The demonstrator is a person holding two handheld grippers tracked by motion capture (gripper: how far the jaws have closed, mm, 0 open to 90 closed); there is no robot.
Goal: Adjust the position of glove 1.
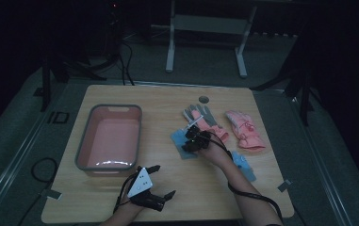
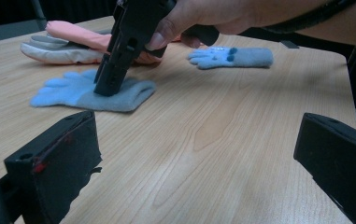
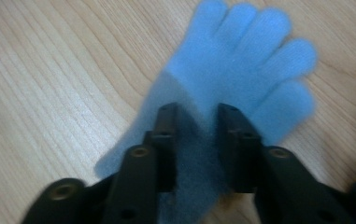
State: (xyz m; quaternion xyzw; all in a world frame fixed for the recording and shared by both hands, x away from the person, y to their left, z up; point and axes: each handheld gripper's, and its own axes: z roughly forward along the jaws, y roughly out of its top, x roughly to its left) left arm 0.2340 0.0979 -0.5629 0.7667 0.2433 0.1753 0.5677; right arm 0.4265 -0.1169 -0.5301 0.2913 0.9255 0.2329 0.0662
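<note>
A light blue glove (image 1: pixel 179 139) (image 2: pixel 73 89) (image 3: pixel 245 56) lies flat on the wooden table, fingers away from me. My right gripper (image 1: pixel 192 141) (image 2: pixel 108 88) (image 3: pixel 199 112) points down onto its cuff end, and its two jaws stand close together with a fold of the blue fabric pinched between them. A hand wraps around that gripper's body. My left gripper (image 1: pixel 164 180) (image 2: pixel 194 135) rests low near the table's front edge, jaws spread wide with nothing between them. A second blue glove (image 1: pixel 243 165) (image 2: pixel 241 57) lies by the right forearm.
A pink bin with a grey rim (image 1: pixel 109 108) stands on the table's left half. A grey and pink glove (image 1: pixel 205 117) (image 2: pixel 59 51) lies just beyond the right gripper, and a pink glove (image 1: pixel 245 132) lies to its right. A small round cap (image 1: pixel 203 99) sits in the tabletop farther back.
</note>
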